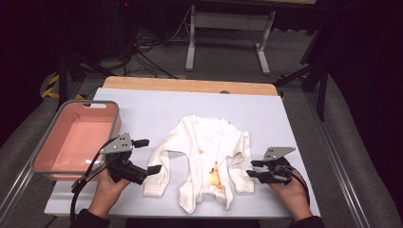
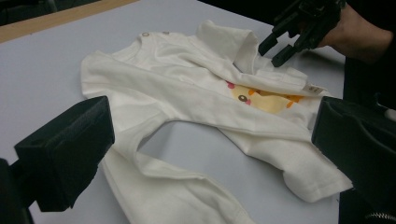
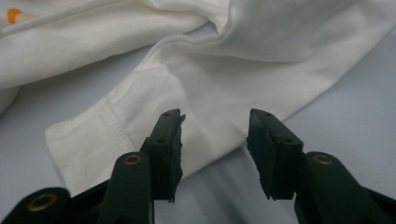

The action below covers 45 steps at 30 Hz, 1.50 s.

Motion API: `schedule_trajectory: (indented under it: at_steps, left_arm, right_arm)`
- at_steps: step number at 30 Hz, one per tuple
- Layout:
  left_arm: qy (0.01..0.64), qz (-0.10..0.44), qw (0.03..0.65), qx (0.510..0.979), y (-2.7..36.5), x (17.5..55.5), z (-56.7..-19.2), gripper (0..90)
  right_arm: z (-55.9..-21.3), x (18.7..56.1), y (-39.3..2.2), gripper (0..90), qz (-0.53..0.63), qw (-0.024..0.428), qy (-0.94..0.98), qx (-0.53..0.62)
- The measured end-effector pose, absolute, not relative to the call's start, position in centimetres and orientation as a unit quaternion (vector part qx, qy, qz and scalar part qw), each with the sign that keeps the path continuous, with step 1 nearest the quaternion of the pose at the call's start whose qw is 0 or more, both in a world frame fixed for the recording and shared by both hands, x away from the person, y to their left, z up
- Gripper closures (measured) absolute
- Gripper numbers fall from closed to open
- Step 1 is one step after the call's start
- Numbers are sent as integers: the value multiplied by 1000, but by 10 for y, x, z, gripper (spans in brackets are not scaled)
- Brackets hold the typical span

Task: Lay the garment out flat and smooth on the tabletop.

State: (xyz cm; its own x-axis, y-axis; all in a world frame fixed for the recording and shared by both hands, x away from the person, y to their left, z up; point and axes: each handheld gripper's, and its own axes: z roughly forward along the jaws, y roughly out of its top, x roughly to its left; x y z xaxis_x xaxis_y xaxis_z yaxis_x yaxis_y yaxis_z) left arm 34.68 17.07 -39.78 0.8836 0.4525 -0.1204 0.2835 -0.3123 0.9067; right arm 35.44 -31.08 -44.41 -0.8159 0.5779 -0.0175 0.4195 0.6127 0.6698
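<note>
White baby garment (image 1: 209,159) lay crumpled on the bench (image 1: 157,107), towards the near edge, between both hands. Right hand-held gripper (image 1: 253,169) at the garment's right sleeve (image 3: 154,107), jaws apart, straddling the cuff end, not clamped. Left hand-held gripper (image 1: 148,156) just beside the left sleeve, jaws wide apart, empty. Pink bin (image 1: 47,161) at the bench's left edge.

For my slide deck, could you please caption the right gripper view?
Right gripper, jaws apart, poised over the cuff end of a white baby garment's sleeve on the table.
</note>
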Motion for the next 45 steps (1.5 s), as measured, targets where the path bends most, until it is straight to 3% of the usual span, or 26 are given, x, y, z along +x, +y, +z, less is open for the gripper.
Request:
schedule_trajectory:
  at_steps: [10, 18, 25, 35, 45]
  left_arm:
    - [229, 81, 541, 805, 171, 346, -397, 2]
    - [226, 78, 541, 806, 171, 346, -397, 3]
    - [227, 78, 543, 804, 172, 346, -396, 3]
    - [227, 78, 543, 805, 172, 347, -397, 3]
    - [228, 77, 544, 804, 172, 347, -397, 3]
  right_arm:
    - [-447, 355, -307, 652, 327, 111, 895, 284]
    - [-447, 356, -305, 868, 333, 81, 897, 279]
    - [-438, 354, -306, 881, 327, 92, 900, 275]
    - [-379, 349, -340, 881, 341, 165, 881, 284]
    - [-356, 350, -369, 882, 337, 205, 864, 313]
